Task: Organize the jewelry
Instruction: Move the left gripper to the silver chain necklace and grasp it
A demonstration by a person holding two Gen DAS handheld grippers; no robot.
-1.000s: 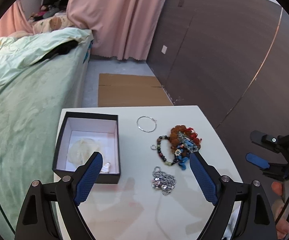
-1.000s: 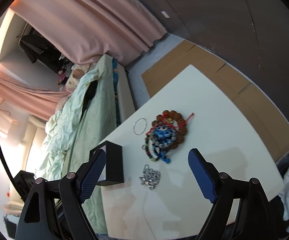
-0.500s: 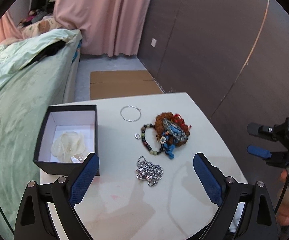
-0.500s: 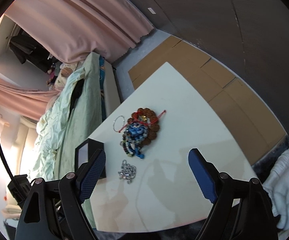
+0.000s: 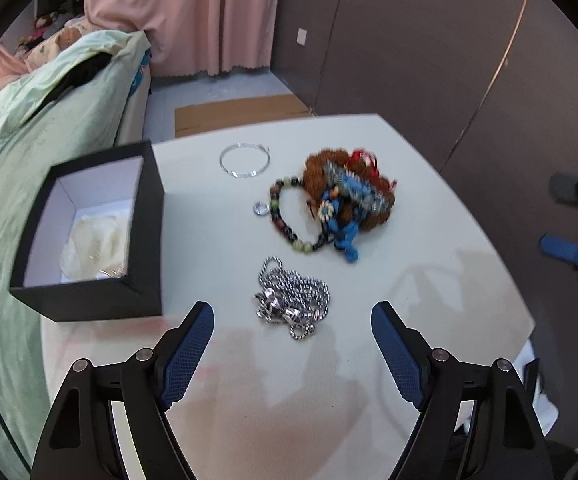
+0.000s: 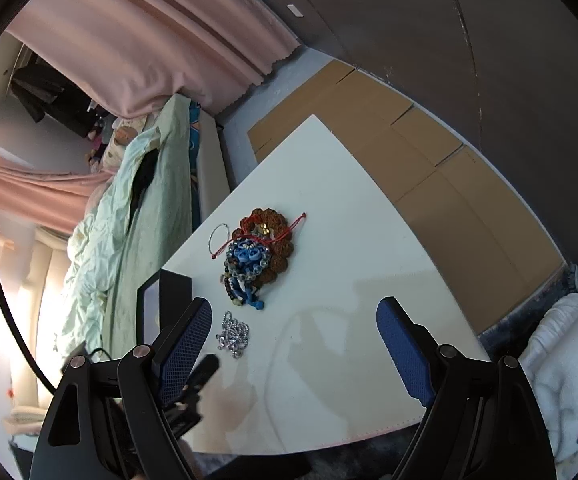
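Observation:
On the white table (image 5: 409, 280) lie a silver chain (image 5: 293, 304), a pile of brown, blue and red bracelets (image 5: 349, 196), a dark bead bracelet (image 5: 285, 224), a small ring (image 5: 261, 209) and a thin silver hoop (image 5: 245, 159). An open black box (image 5: 93, 232) with a cream pouch inside stands at the left. My left gripper (image 5: 293, 320) is open and empty, just short of the chain. My right gripper (image 6: 295, 316) is open and empty above the table; the chain (image 6: 233, 334), pile (image 6: 261, 248) and box (image 6: 169, 304) show there too.
A bed with a green blanket (image 5: 29, 152) runs along the table's left side. Flat cardboard (image 5: 241, 112) lies on the floor beyond the table. A dark panelled wall (image 5: 449, 60) stands to the right. White cloth (image 6: 561, 352) lies beside the table's near corner.
My left gripper has moved forward and down toward the silver chain, which now sits between its fingertips. The right gripper has drifted back and stayed open. The jewelry has not moved.

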